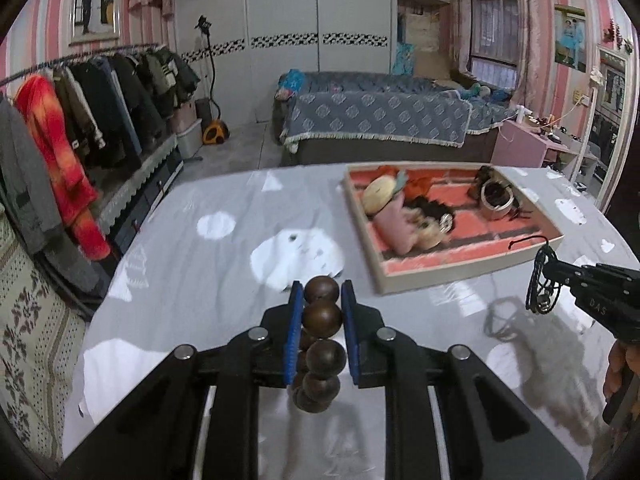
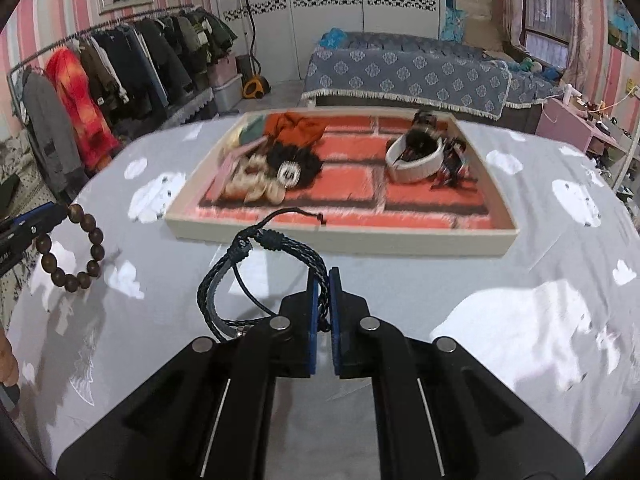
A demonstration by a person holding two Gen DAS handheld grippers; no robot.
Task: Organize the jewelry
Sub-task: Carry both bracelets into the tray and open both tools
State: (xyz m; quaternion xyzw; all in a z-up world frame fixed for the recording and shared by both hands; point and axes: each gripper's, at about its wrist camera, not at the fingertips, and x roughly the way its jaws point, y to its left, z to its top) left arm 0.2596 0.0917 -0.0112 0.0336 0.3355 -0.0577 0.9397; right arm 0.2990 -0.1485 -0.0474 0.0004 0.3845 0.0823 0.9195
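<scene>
From the left wrist view, the left tool (image 1: 320, 294) was clenched on a brown wooden bead bracelet (image 1: 321, 344), its blue pads (image 1: 295, 320) pressing the beads from both sides. The bracelet hung between the fingers, raised above the table (image 1: 192, 264), which was covered with a grey cloth printed with white shapes. Ahead and to the right lay a shallow tray (image 1: 464, 274) with a pale rim and a red brick-pattern floor. It held a blurred heap of jewelry and hair pieces (image 1: 404, 216) on its left side and a white ring-shaped band (image 1: 496, 200) toward the far right. At the right edge of the view the right tool (image 1: 554, 270) held a dark braided cord bracelet (image 1: 540, 284) dangling above the table, near the tray's front corner. Behind the table stood a bed (image 1: 380, 120) and, to the left, a clothes rack (image 1: 80, 112).

From the right wrist view, the right tool (image 2: 323, 280) was pinched tight on the braided cord bracelet (image 2: 256, 276), whose loops hung out to the left of the fingers, with one thin cord end arching toward the tray's near rim. The tray (image 2: 352, 238) sat just ahead, its heap (image 2: 272, 168) on the left and the white band (image 2: 416, 158) on the right. At the far left the left tool (image 2: 52, 214) carried the bead bracelet (image 2: 76, 248), hanging in a full ring above the table (image 2: 520, 320).
</scene>
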